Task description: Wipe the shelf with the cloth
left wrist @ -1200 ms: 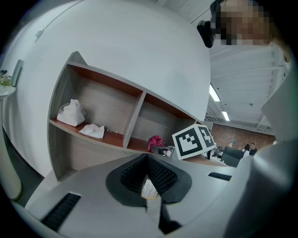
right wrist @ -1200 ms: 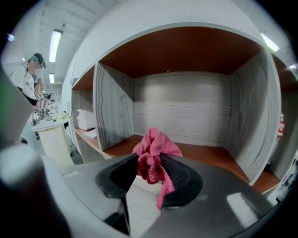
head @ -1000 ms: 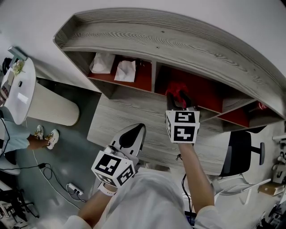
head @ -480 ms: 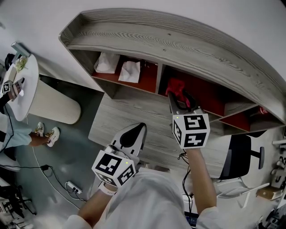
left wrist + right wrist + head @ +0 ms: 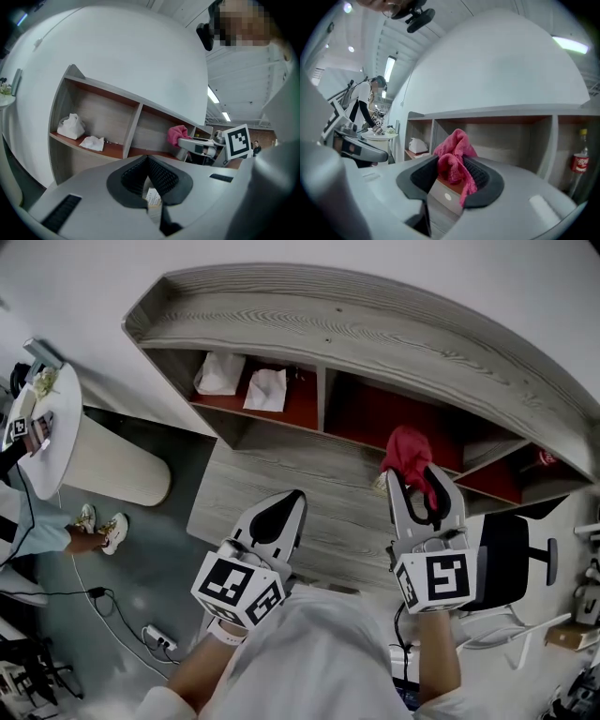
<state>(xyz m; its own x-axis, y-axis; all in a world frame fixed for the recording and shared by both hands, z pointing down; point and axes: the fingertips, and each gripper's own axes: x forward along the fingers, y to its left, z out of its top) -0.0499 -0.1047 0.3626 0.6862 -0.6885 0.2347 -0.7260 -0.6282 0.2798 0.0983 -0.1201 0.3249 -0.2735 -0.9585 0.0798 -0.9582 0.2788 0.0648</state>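
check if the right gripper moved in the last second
Yes. The right gripper, jaws shut on the pink cloth, has pulled back out of the middle compartment of the shelf, toward the person and rightward.

Ahead at your left, a white plastic bag (image 5: 218, 374) and crumpled white paper (image 5: 265, 390) lie side by side. A round white table (image 5: 42, 427) stands far left, a black office chair (image 5: 502, 563) at your right, a power strip (image 5: 157, 638) on the floor (image 5: 141, 559).
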